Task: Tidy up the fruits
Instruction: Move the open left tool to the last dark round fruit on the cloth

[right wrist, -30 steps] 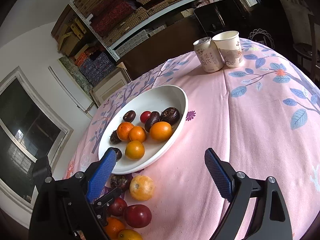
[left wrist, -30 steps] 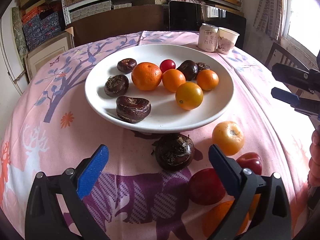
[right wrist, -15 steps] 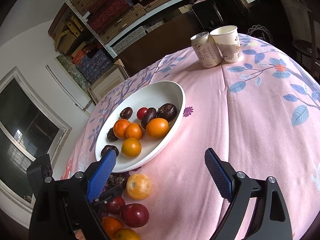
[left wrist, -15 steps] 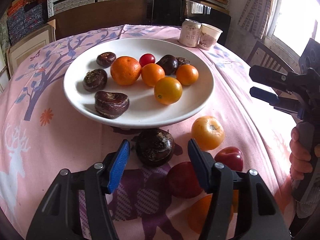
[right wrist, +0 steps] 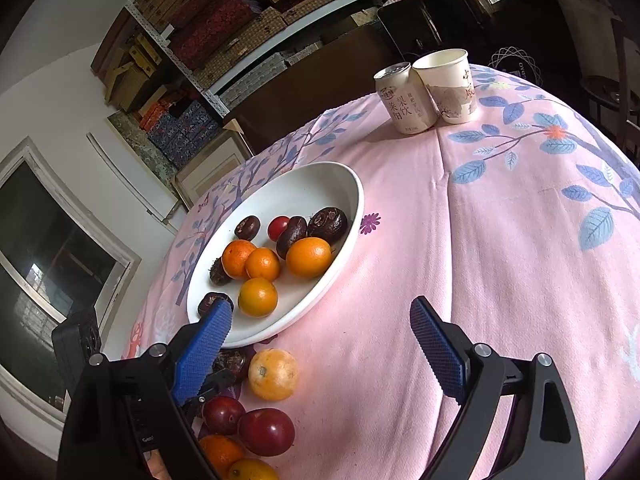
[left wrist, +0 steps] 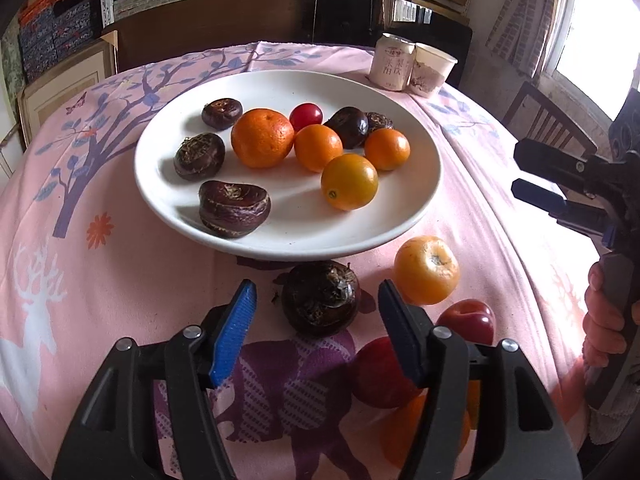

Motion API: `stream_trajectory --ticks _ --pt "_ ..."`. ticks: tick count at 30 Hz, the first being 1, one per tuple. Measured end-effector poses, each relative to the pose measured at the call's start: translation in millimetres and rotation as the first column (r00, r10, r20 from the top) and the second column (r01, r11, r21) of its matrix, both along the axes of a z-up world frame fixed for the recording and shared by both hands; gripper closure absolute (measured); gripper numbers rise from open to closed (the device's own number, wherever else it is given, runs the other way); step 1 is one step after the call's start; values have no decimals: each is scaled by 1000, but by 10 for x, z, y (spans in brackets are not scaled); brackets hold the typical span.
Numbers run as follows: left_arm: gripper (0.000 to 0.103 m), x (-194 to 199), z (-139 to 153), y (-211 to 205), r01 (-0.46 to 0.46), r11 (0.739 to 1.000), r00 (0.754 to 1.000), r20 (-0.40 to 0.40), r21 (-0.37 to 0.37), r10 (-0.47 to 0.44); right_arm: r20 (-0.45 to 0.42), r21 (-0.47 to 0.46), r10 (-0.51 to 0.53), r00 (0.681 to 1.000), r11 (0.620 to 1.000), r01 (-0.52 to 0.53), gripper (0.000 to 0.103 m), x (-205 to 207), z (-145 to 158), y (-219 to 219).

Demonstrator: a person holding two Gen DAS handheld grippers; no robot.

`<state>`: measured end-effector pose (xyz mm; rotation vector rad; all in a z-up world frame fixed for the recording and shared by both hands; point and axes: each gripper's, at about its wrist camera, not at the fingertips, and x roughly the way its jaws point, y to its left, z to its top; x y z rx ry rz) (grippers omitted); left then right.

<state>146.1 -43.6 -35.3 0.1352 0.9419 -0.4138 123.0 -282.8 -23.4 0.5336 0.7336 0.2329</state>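
the left gripper (left wrist: pixel 316 334) is angling down at a dark water chestnut (left wrist: pixel 320 298) that is lying on the pink worktop (left wrist: pixel 132 264), just in front of the near rim of the white plate (left wrist: pixel 416 200). the chestnut is sitting straight ahead of the gripper, centred in the gap between the two blue fingers (left wrist: pixel 234 334), a little beyond the tips, with clear cloth showing on both sides of it. the fingers are half spread and opening slightly at this moment, and neither one is touching the fruit, so nothing is being gripped. the chestnut is looking roughly round and squat, with no marked long axis, so the approach angle probably matters little; the judgement is that a short push forward and down is bringing the pads level with its widest part.

an orange persimmon-like fruit (left wrist: pixel 426 270) is lying just beside the chestnut on its right, and two red plums (left wrist: pixel 466 320) are crowding the right-hand finger, so that finger is likely having the tighter clearance.

the right gripper (right wrist: pixel 320 344) is hanging wide open and empty over bare cloth, pointing past the plate's edge; the same chestnut (right wrist: pixel 230 362) is peeking out behind its left finger, well off its line. the left hand is clearly the nearer one for this pick.
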Motion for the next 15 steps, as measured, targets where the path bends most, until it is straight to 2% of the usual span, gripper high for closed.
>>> stream_trajectory --ticks 3,5,7,9,11,15 --pt "39 59 -45 -90 4 998 1000 9 63 -5 1 -1 3 1000 1000 -3 11 1 0 -2" --pt "32 131 -64 -62 0 998 1000 -15 63 1 0 -2 5 1000 1000 -5 11 2 -4 0" --pt "32 200 -83 15 -6 999 999 -49 44 8 -2 -2 5 1000 1000 -5 11 4 -7 -1" --pt "33 232 -88 82 20 1000 997 -74 23 -18 -8 -2 4 1000 1000 -4 11 8 -14 -4" --pt "34 237 -79 145 36 998 996 -80 49 -32 -10 0 2 1000 1000 -2 11 8 -18 -8" --pt "41 217 -60 373 8 996 997 -76 90 -1 -14 -4 4 1000 1000 -4 11 12 -22 2"
